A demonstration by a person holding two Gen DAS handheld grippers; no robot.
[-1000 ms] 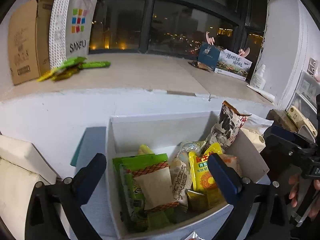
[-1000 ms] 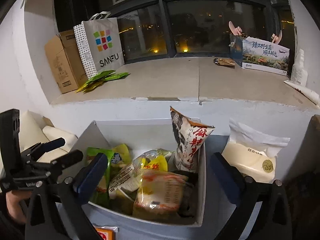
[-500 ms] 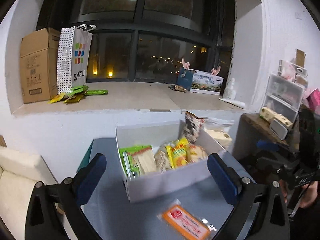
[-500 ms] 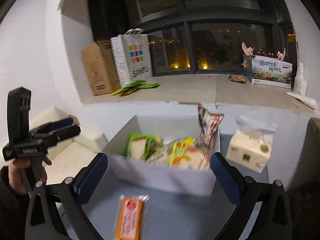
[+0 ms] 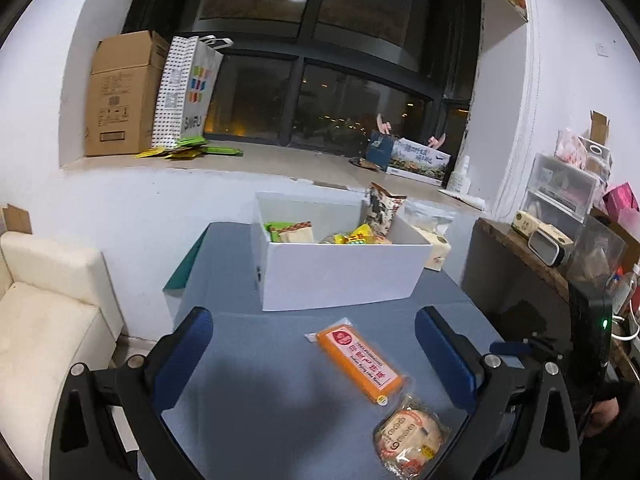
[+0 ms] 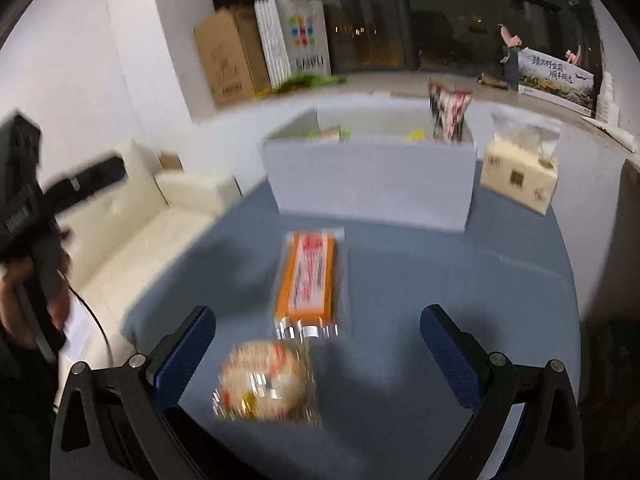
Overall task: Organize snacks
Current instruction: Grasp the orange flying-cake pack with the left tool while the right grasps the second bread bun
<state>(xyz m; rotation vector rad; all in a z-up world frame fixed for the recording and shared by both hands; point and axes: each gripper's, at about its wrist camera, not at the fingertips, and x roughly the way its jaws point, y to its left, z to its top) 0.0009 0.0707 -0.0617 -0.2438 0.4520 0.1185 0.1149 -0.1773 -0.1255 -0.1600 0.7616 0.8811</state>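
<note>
A white box (image 5: 340,268) filled with snack packets stands at the far side of the blue table (image 5: 260,380); it also shows in the right wrist view (image 6: 372,180). An orange flat packet (image 5: 358,360) and a round cake packet (image 5: 410,438) lie on the table in front of the box, also in the right wrist view as the orange packet (image 6: 308,280) and the cake packet (image 6: 264,384). My left gripper (image 5: 316,356) is open and empty above the table. My right gripper (image 6: 320,356) is open and empty just behind the cake packet.
A tissue pack (image 6: 520,172) sits right of the box. A cream sofa (image 5: 40,320) is left of the table. The window ledge holds a cardboard box (image 5: 120,96), a paper bag (image 5: 188,88) and green packets (image 5: 188,152). A shelf with clutter (image 5: 560,220) is at the right.
Both grippers have pulled back and up from over the white box. The orange packet and the cake packet on the table have come into view.
</note>
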